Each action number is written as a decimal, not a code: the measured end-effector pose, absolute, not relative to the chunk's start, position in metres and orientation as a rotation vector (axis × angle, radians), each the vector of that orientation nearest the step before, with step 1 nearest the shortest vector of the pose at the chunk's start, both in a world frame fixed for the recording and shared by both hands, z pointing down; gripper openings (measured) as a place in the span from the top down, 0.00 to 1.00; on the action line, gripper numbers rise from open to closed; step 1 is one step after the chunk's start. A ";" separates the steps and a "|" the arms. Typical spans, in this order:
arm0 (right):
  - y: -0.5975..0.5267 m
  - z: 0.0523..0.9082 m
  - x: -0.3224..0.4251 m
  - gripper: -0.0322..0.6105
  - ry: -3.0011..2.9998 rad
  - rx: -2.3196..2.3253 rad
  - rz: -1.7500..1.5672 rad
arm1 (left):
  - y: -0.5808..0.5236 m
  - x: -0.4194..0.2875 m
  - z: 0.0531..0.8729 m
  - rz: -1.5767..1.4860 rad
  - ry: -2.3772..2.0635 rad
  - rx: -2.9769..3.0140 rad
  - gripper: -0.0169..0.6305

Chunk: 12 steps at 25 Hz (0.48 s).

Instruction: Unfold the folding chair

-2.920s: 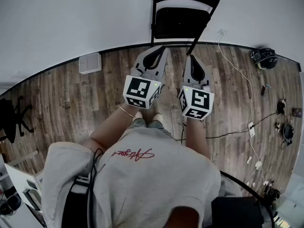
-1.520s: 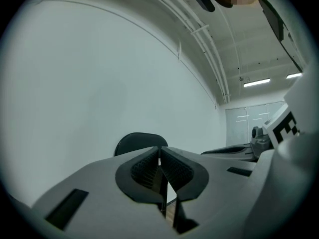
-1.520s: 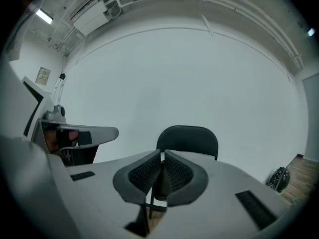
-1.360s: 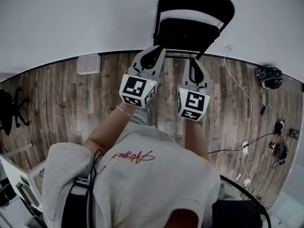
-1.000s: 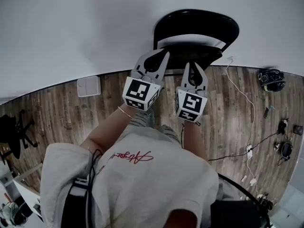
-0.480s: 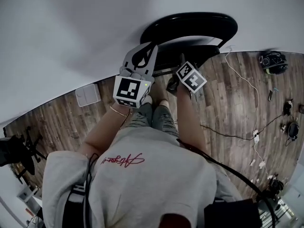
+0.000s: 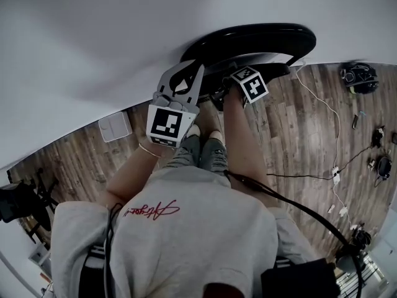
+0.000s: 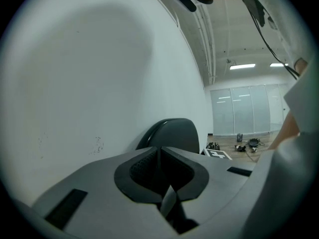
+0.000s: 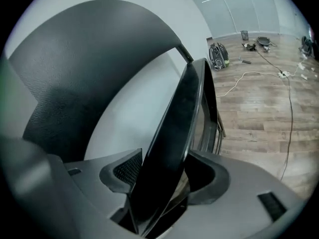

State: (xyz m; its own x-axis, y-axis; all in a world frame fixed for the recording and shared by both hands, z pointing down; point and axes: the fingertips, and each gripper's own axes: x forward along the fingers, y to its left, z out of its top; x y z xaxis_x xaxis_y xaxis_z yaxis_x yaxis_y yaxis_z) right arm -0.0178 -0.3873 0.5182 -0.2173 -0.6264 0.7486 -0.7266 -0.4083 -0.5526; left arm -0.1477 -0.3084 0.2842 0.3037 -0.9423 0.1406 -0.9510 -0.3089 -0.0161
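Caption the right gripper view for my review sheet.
The right gripper, its jaws just opened, straddles the folding chair's seat without gripping it.

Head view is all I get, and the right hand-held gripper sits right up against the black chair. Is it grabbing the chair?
Observer: Not gripping. In the right gripper view, the jaws of the right hand-held gripper have just been opening. The chair's folded seat stands edge-on between them.
Operator: And the left one?
Observer: The left hand-held gripper is shut, with nothing between its jaws.
Operator: Is it touching the chair?
Observer: I cannot tell. Its view shows the backrest just past its tips, against the white wall.
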 end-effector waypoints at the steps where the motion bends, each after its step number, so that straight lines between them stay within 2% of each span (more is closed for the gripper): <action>1: -0.389 0.519 -0.018 0.56 -1.627 1.918 1.705 | -0.313 -0.150 0.283 0.235 -1.827 2.483 0.95; 5: -0.395 0.534 -0.016 0.57 -1.565 1.918 1.631 | -0.317 -0.148 0.284 0.356 -1.815 2.527 0.95; 10: -0.395 0.539 -0.014 0.57 -1.571 1.915 1.600 | -0.315 -0.158 0.274 0.277 -1.847 2.522 0.94; 11: -0.394 0.538 -0.014 0.57 -1.580 1.912 1.601 | -0.314 -0.162 0.271 0.283 -1.866 2.522 0.92; 12: -0.392 0.538 -0.013 0.57 -1.588 1.910 1.604 | -0.314 -0.165 0.270 0.296 -1.882 2.525 0.85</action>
State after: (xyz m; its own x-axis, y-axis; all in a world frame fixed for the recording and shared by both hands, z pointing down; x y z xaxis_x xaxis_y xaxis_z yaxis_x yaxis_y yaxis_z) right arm -0.0134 -0.3924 0.5376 -0.1556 -0.5880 0.7937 -0.7875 -0.4112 -0.4591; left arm -0.1647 -0.3140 0.2700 0.2745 -0.9519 0.1363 -0.9478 -0.2917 -0.1288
